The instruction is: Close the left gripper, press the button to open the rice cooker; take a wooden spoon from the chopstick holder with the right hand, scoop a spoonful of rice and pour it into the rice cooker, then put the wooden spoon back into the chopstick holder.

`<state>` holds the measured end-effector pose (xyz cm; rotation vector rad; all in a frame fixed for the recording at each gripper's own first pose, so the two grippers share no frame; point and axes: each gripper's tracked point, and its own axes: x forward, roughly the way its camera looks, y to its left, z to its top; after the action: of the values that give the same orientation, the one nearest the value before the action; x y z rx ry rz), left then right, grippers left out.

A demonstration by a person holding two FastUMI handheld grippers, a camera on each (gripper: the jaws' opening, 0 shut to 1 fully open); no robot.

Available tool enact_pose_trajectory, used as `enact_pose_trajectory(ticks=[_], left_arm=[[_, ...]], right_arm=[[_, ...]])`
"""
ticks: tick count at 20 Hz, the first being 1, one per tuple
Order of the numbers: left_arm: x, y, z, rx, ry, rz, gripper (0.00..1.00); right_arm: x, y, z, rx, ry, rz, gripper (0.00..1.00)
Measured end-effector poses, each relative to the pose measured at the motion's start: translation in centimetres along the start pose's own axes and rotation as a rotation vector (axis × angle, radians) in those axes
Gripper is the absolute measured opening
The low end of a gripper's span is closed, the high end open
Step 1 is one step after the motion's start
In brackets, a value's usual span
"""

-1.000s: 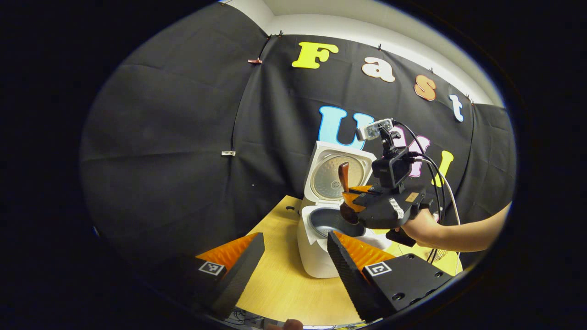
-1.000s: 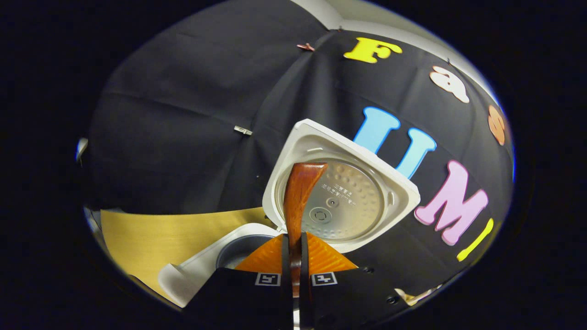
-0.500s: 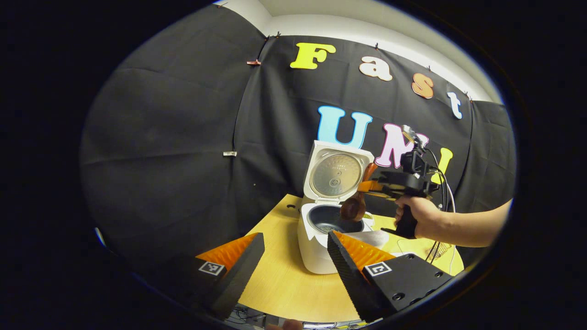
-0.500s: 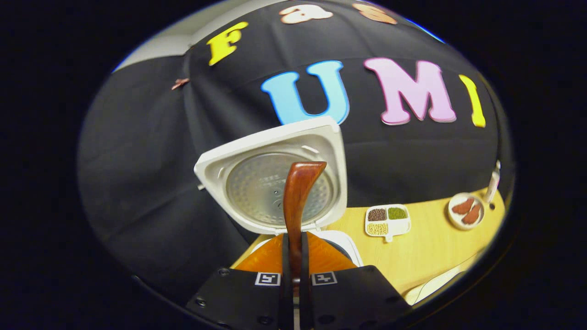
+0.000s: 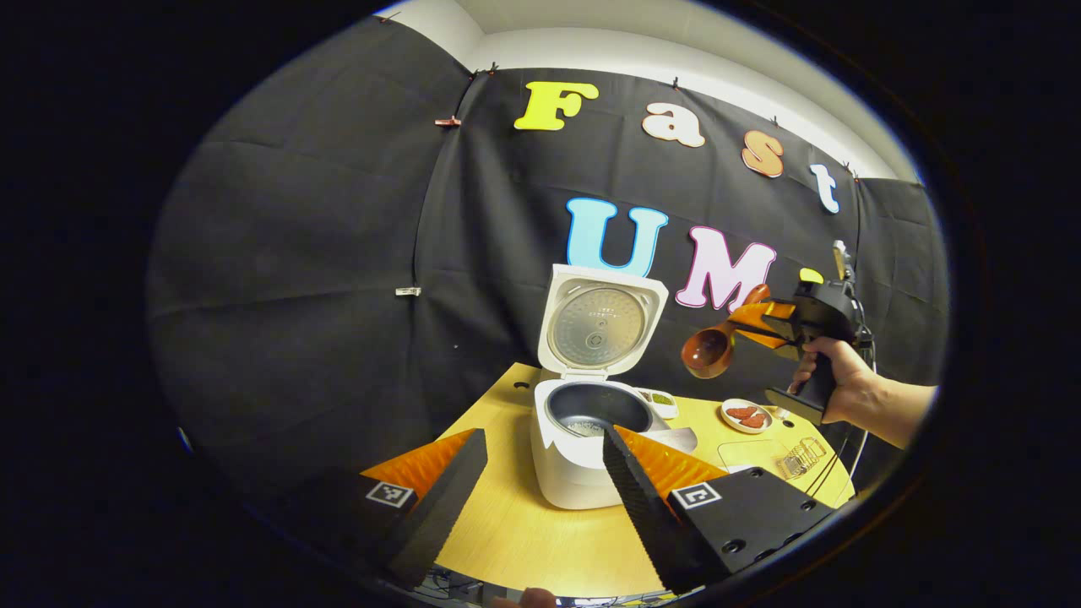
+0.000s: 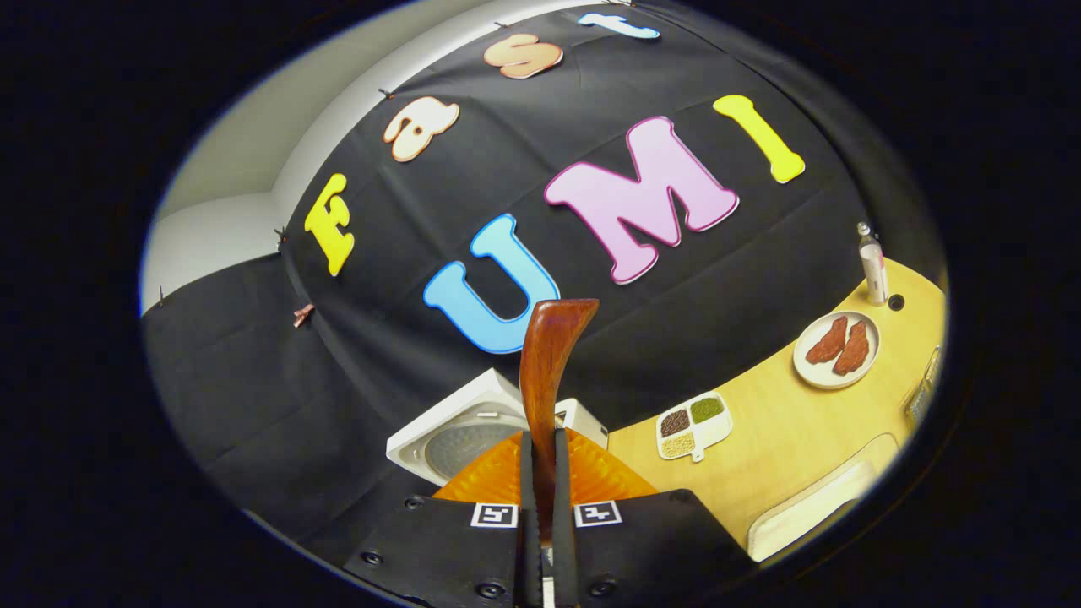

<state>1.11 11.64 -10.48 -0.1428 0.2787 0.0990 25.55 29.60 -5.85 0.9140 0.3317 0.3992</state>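
A: While the rice cooker (image 5: 583, 422) is sitting open on the bench (image 5: 524, 532), what is remaining?

B: Returning the wooden spoon (image 5: 718, 342); right tongs (image 6: 541, 473) are clamping it aloft, right of the cooker. Left tongs (image 5: 540, 481) are gaping wide.

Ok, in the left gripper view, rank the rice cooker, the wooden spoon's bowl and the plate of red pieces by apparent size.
1. rice cooker
2. wooden spoon bowl
3. plate; it looks close to the spoon bowl, so that order is unsure.
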Motion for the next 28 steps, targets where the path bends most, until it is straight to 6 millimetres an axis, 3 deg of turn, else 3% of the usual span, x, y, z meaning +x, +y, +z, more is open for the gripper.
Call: enact_pose_trajectory(ticks=[5,10,14,18,20,25,28], left_arm=[[0.7,-2.8,0.8,0.038,-0.009,-0.023,0.95],[1.6,-6.7,1.6,0.056,-0.016,-0.063,0.95],[1.7,-10.3,1.0,0.001,0.004,-0.131,0.95],[2.2,-12.3,0.4,-0.004,0.033,-0.115,0.95],[2.5,-13.4,0.5,0.015,0.043,-0.108,0.95],[2.6,-16.4,0.6,0.054,0.056,-0.086,0.95],[2.1,-17.7,1.1,0.080,0.049,-0.063,0.95]], right_arm=[[-5.8,-5.5,7.1,-0.050,-0.090,-0.031,0.10],[-11.5,-13.3,13.1,-0.069,-0.163,-0.102,0.10],[-15.3,-20.8,16.0,-0.063,-0.194,-0.182,0.10],[-18.2,-28.3,17.2,-0.110,-0.182,-0.263,0.10],[-19.0,-32.5,16.9,-0.120,-0.163,-0.309,0.10],[-19.1,-40.5,12.9,-0.115,-0.062,-0.381,0.10],[-18.2,-42.4,10.7,-0.093,-0.033,-0.379,0.14]])
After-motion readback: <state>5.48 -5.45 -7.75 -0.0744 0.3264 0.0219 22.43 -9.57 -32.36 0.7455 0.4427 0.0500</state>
